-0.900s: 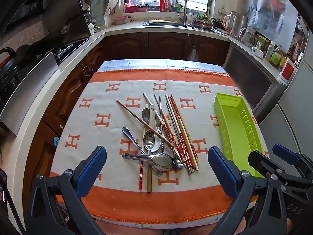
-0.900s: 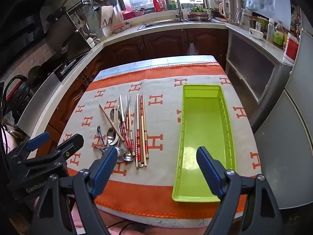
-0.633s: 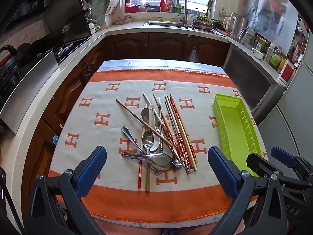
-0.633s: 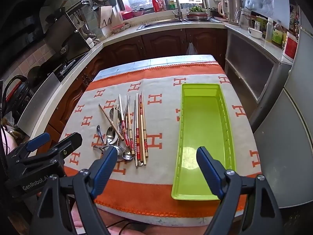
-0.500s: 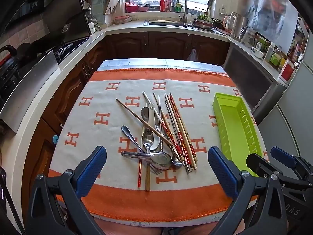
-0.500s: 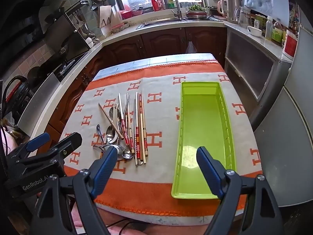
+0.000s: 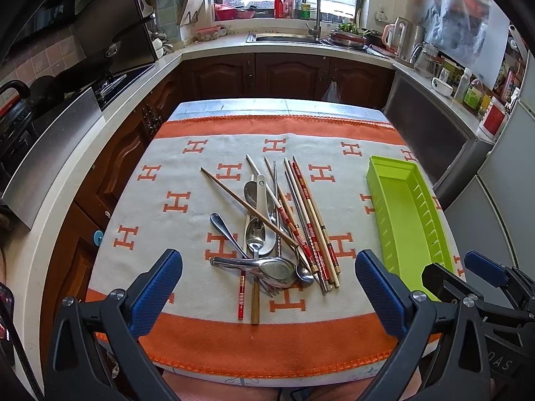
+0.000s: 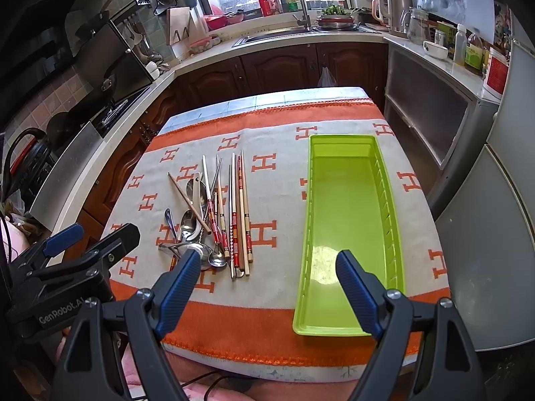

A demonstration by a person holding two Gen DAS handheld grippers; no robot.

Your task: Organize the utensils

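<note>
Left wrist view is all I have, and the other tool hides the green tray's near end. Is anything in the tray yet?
Observer: No. In the right wrist view the green tray is bare along its whole floor.
Operator: Where does its near end sit?
Observer: On the orange border of the cloth, short of the table's near edge.
Operator: Is the right tool free?
Observer: Yes. The right tool is wide open, with nothing between its fingers.

bare cloth [image 7: 187,244] lies open left of the utensil pile [image 7: 277,234]; green tray [image 8: 351,220] flanks its right.
</note>
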